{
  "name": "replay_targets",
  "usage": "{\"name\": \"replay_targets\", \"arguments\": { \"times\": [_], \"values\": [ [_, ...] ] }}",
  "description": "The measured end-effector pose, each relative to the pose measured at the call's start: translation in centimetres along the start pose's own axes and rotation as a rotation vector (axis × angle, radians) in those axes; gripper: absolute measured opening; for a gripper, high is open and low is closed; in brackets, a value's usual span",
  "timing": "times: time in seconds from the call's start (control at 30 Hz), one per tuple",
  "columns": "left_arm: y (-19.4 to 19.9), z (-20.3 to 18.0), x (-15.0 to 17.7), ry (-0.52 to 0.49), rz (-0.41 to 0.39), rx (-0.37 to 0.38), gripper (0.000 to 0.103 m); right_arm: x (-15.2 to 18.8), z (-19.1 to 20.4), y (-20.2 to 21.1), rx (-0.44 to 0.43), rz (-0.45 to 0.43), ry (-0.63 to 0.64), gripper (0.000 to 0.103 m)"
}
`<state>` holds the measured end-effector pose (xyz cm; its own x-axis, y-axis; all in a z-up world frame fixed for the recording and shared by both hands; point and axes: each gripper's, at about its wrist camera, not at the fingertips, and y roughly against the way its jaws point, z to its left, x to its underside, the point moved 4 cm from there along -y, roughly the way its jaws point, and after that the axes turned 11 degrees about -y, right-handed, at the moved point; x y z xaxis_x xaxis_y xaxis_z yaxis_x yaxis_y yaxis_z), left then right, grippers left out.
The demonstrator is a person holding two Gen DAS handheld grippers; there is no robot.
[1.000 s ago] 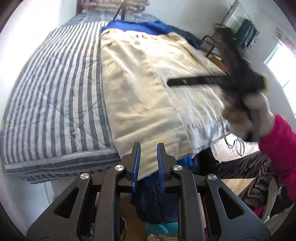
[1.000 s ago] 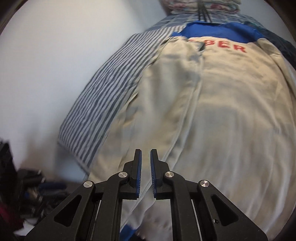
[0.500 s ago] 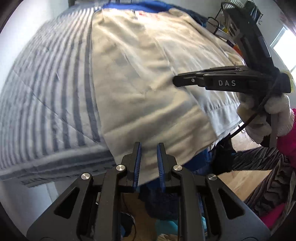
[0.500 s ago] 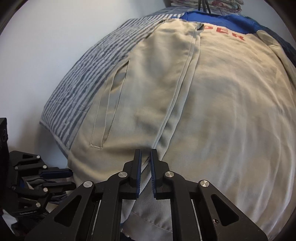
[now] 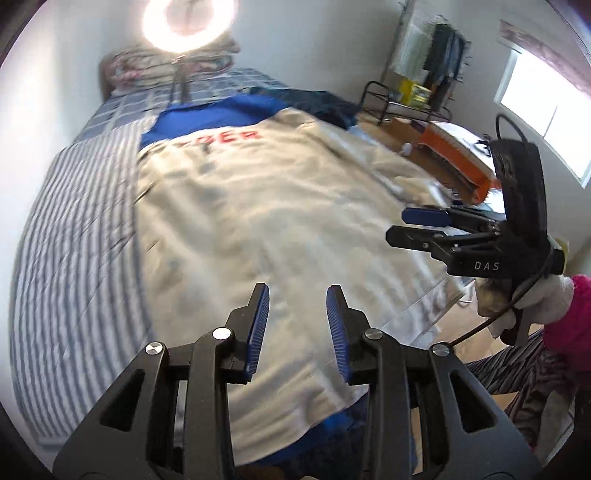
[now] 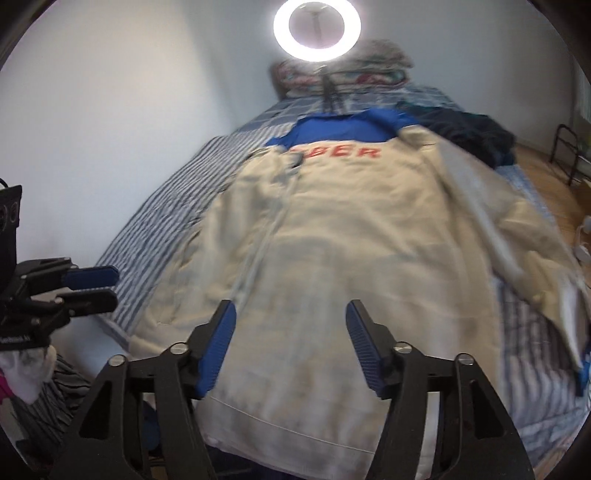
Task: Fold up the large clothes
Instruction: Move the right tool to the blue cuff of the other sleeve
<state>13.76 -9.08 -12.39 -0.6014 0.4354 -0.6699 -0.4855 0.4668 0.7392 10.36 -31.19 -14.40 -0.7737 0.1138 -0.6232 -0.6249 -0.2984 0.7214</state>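
Observation:
A large cream jacket (image 5: 266,206) with a blue collar and red letters lies flat on the striped bed; it also shows in the right wrist view (image 6: 351,251). My left gripper (image 5: 297,328) is open and empty, above the jacket's near hem. My right gripper (image 6: 290,343) is open wide and empty, above the hem further right. The right gripper also shows in the left wrist view (image 5: 413,225), and the left gripper shows in the right wrist view (image 6: 92,288). Neither touches the cloth.
The blue-and-white striped bedspread (image 5: 74,236) runs along the wall on the left. A ring light (image 6: 317,27) on a tripod stands at the bed's head by pillows. A dark garment (image 6: 465,133) lies far right. A metal rack (image 5: 402,99) and an orange box (image 5: 454,155) stand on the floor.
Both grippers have opened from nearly shut and lifted back from the hem, tilting up so the whole jacket and the ring light come into view.

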Motion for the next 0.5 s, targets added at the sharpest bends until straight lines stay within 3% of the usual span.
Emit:
{"name": "replay_targets", "arguments": {
  "times": [0.27, 0.5],
  "values": [
    [-2.9, -3.4, -4.9, -0.023, 0.009, 0.131, 0.033, -1.9, -9.8, 4.2, 0.183, -0.005, -0.148, 0.062],
    [-5.4, -4.5, -6.0, 0.049, 0.061, 0.197, 0.033, -0.2, -21.1, 8.4, 0.200, -0.091, -0.460, 0.062]
  ]
}}
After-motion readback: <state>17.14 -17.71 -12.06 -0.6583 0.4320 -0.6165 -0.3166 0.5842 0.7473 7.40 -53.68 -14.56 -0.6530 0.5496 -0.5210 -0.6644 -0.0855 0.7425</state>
